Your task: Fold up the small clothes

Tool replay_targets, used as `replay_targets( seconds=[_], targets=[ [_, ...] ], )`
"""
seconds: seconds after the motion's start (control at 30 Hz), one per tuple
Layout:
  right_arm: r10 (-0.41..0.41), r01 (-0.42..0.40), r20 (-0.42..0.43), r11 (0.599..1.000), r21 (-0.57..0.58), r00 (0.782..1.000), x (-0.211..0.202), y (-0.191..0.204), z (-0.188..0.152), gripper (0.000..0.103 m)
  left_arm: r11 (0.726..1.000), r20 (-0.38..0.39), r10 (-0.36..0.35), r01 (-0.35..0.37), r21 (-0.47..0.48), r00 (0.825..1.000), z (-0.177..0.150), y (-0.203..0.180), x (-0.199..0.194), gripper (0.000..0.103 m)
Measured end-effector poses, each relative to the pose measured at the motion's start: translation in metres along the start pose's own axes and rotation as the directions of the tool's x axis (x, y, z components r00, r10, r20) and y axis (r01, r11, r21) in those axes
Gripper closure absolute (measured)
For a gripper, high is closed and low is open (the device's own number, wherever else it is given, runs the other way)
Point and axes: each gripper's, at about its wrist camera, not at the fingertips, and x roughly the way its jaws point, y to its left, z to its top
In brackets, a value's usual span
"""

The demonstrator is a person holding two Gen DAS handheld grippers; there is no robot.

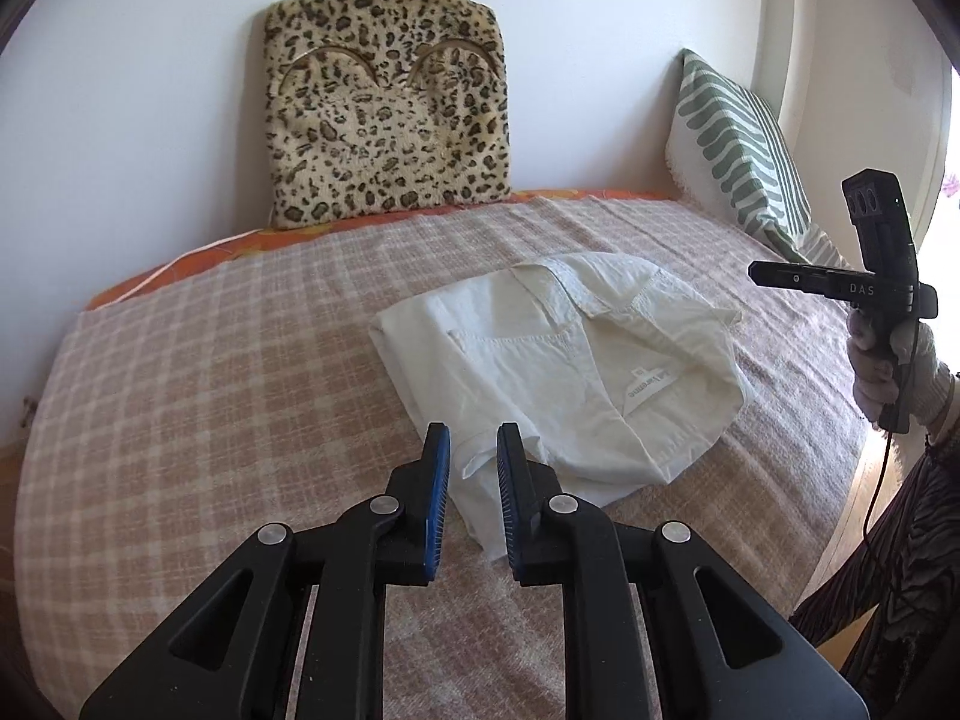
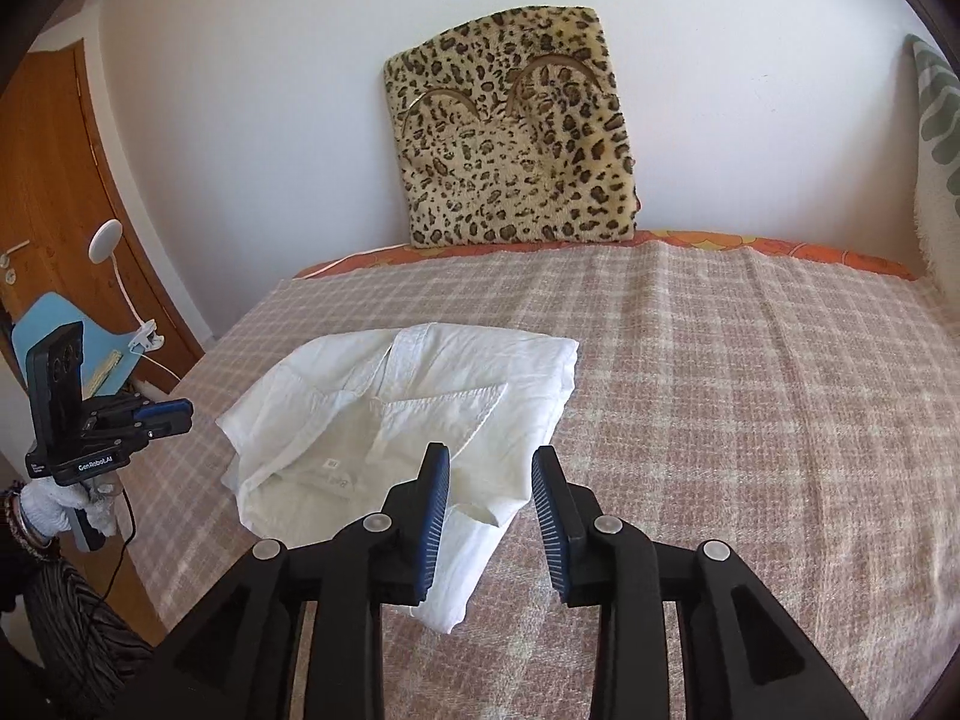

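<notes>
A small white shirt [image 1: 558, 372] lies partly folded on the checked bedspread [image 1: 210, 396], collar and label showing. My left gripper [image 1: 474, 438] hovers just above the shirt's near corner, jaws parted a little, holding nothing. In the right wrist view the shirt [image 2: 408, 420] lies left of centre. My right gripper [image 2: 491, 459] is open and empty above the shirt's near right edge. The left gripper also shows there at the far left [image 2: 174, 411], off the bed. The right gripper shows at the far right of the left wrist view [image 1: 759, 271].
A leopard-print cushion [image 1: 384, 108] leans on the white wall at the back. A green striped pillow [image 1: 744, 150] stands at the right end. A wooden door [image 2: 54, 204] and a blue chair [image 2: 90, 336] are left of the bed.
</notes>
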Motion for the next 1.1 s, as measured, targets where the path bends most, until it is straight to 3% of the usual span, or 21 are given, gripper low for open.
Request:
replay_targets(
  seconds=[0.1,0.23,0.33,0.37,0.53,0.6,0.67,0.73,0.97,1.1],
  targets=[
    [0.027,-0.028,0.029,1.000,0.015,0.999,0.005,0.006,0.008,0.072,1.000,0.011,-0.019,0.019,-0.020,1.000,0.015,0.002,0.013,0.089],
    [0.147,-0.146,0.006,0.989,-0.010,0.989,0.017,0.037,0.016,0.071,0.997,-0.008,-0.034,0.034,-0.070,0.999,0.022,0.007,0.036,0.089],
    [0.268,-0.275,-0.094,0.959,-0.071,0.959,0.030,0.078,0.012,0.060,0.997,-0.024,-0.034,0.032,-0.074,0.999,0.020,0.010,0.045,0.089],
    [0.297,-0.308,-0.128,0.948,-0.076,0.946,0.036,0.089,0.007,0.049,0.997,-0.030,-0.031,0.029,-0.066,0.999,0.019,0.010,0.046,0.089],
    [0.260,-0.300,-0.246,0.944,-0.141,0.934,0.073,0.131,-0.015,0.045,0.995,-0.017,-0.026,0.025,-0.099,1.000,0.023,0.024,0.044,0.089],
    [0.203,-0.256,-0.269,0.949,-0.182,0.942,0.085,0.140,-0.020,0.051,0.994,-0.013,-0.027,0.026,-0.106,1.000,0.023,0.027,0.043,0.089],
    [0.138,-0.208,-0.279,0.948,-0.241,0.950,0.091,0.147,-0.023,0.094,0.995,-0.009,-0.032,0.031,-0.098,0.999,0.023,0.026,0.043,0.089],
    [0.175,-0.245,-0.300,0.945,-0.215,0.938,0.092,0.145,-0.023,0.103,0.997,-0.011,-0.032,0.032,-0.068,0.999,0.024,0.021,0.044,0.089],
    [0.337,-0.368,-0.250,0.925,-0.089,0.908,0.055,0.117,-0.009,0.103,0.999,-0.060,-0.012,0.015,0.047,0.998,0.018,0.005,0.052,0.089],
    [0.318,-0.346,-0.296,0.937,-0.048,0.901,0.069,0.105,-0.025,0.103,0.995,-0.168,0.008,0.009,0.102,0.986,-0.004,-0.002,0.071,0.089]
  ],
)
